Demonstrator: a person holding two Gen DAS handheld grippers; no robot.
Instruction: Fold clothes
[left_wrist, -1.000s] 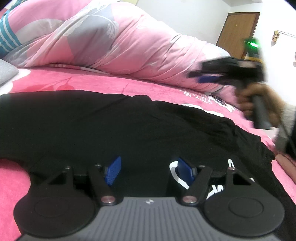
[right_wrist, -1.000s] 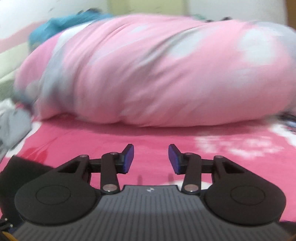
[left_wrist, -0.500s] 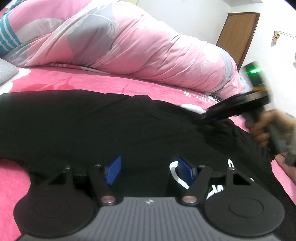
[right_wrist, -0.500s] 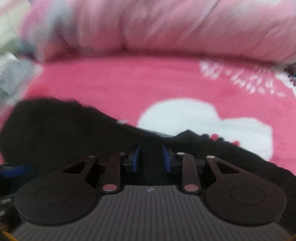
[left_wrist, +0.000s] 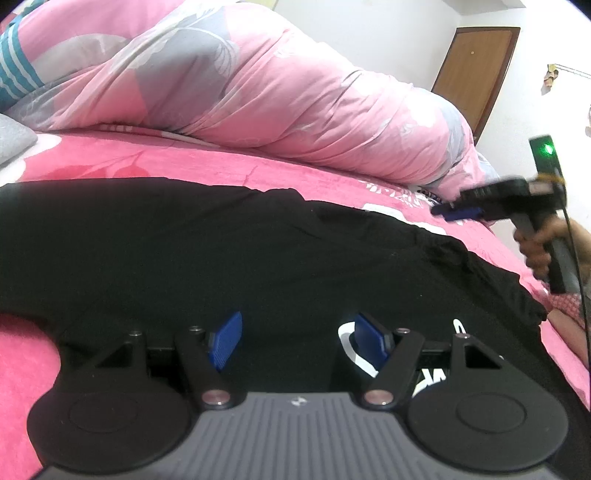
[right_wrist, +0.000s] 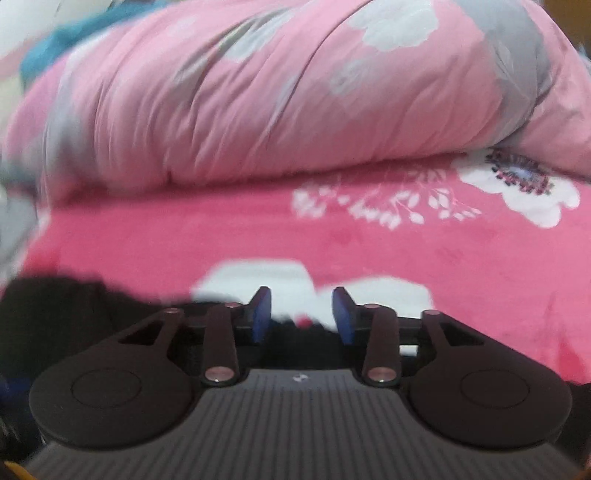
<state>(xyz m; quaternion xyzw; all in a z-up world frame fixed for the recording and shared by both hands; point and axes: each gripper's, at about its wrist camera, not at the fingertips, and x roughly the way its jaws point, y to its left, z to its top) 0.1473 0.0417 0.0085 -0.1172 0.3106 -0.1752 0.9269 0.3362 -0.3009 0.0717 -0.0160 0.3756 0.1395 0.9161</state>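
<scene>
A black T-shirt (left_wrist: 221, 251) lies spread flat across the pink bed sheet (left_wrist: 147, 162), with white print (left_wrist: 432, 376) at its near edge. My left gripper (left_wrist: 297, 339) hovers open just over that near edge, nothing between its blue pads. My right gripper (left_wrist: 458, 213), held by a hand (left_wrist: 539, 247), hangs in the air above the shirt's far right edge. In the right wrist view the right gripper (right_wrist: 303, 314) is open and empty, the shirt (right_wrist: 55, 317) showing dark at lower left.
A bulky pink and grey duvet (left_wrist: 258, 92) is piled along the far side of the bed. A grey pillow (left_wrist: 14, 140) sits at far left. A brown door (left_wrist: 476, 74) stands in the white wall behind. White flowers (right_wrist: 524, 184) pattern the sheet.
The right gripper dropped to the shirt's far right edge half a second ago, then rose and drew back to the right. The left gripper and shirt have stayed put.
</scene>
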